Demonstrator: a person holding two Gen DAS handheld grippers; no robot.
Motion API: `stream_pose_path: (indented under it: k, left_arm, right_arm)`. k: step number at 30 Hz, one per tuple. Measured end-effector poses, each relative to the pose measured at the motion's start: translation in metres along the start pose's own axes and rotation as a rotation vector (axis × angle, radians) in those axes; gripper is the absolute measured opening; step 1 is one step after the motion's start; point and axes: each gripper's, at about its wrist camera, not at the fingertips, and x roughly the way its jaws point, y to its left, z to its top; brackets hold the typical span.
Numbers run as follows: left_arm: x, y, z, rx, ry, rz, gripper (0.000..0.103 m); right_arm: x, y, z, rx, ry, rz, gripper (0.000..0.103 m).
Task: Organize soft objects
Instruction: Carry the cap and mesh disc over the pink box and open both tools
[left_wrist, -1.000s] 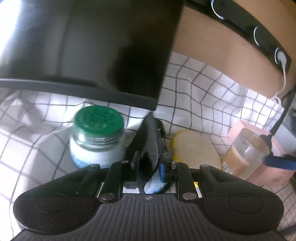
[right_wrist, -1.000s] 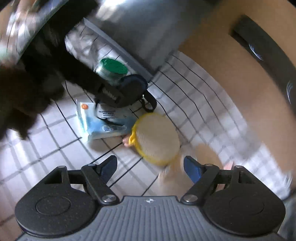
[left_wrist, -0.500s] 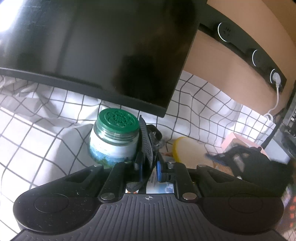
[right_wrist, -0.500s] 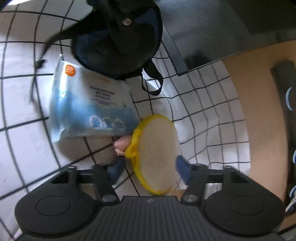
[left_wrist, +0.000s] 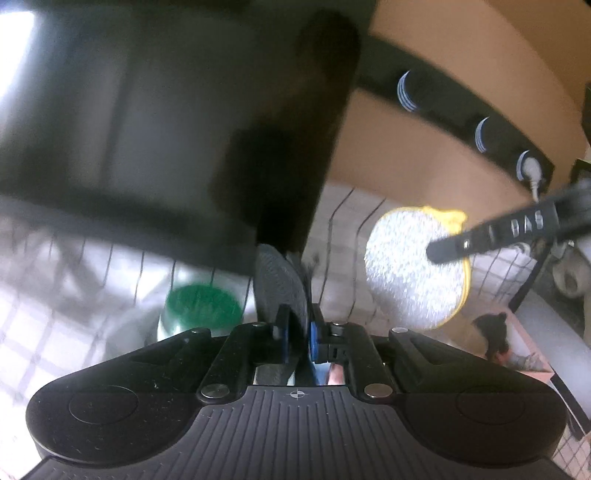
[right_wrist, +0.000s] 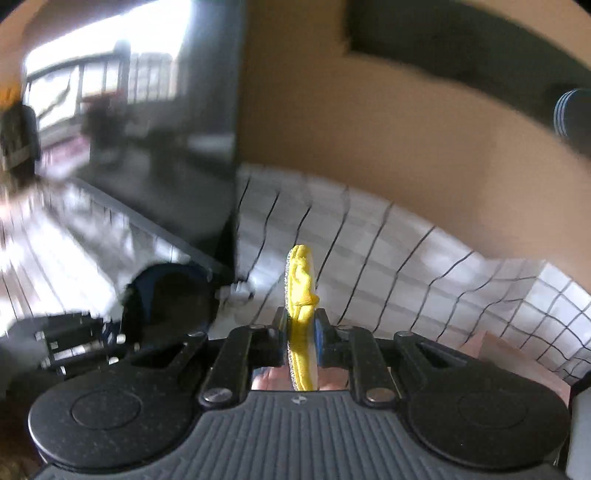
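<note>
My left gripper (left_wrist: 297, 334) is shut on a round black and blue pouch (left_wrist: 280, 288), held edge-on above the checked cloth. The pouch also shows at the left of the right wrist view (right_wrist: 170, 299). My right gripper (right_wrist: 301, 332) is shut on a round yellow-rimmed scrub pad (right_wrist: 301, 291), held upright and edge-on off the table. In the left wrist view the pad (left_wrist: 413, 269) hangs in the air at the right, pinched by a finger (left_wrist: 491, 236) of the right gripper.
A green-lidded jar (left_wrist: 201, 306) stands on the white checked cloth (left_wrist: 74, 295) under a dark monitor (left_wrist: 166, 110). A pink box (left_wrist: 517, 347) sits at the right. A tan wall carries a black socket strip (left_wrist: 461, 114).
My right gripper closed on the yellow pad and lifted it off the cloth. My left gripper rose with the pouch still held. Both views are motion-blurred.
</note>
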Motion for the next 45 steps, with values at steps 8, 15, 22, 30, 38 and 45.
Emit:
stream_pose_path:
  k: [8,15,22,30,38,45]
  left_arm:
    - [-0.014,-0.059,0.052,0.161,-0.114,-0.025,0.012]
    - [-0.009,-0.129,0.085,0.294,-0.183,-0.083,0.012]
    - [0.020,-0.212,0.097,0.371,-0.184,-0.207,0.012]
    - [0.085,-0.289,0.067,0.365,-0.025,-0.394,0.012]
    - [0.181,-0.284,0.017,0.080,0.317,-0.485,0.013]
    - [0.188,-0.261,0.002,0.080,0.269,-0.205,0.014]
  right_arm:
    - [-0.067,-0.049,0.010,0.017,-0.156,-0.086,0.014]
    - [-0.113,-0.110,-0.003,0.073,-0.238,-0.157,0.014]
    - [-0.149,-0.185,-0.032,0.167,-0.277,-0.225,0.014]
    - [-0.163,-0.251,-0.077,0.304,-0.243,-0.257,0.014]
    - [-0.140,-0.264,-0.095,0.330,-0.181,-0.260,0.014]
    - [-0.107,-0.241,-0.112,0.225,-0.128,-0.266,0.014]
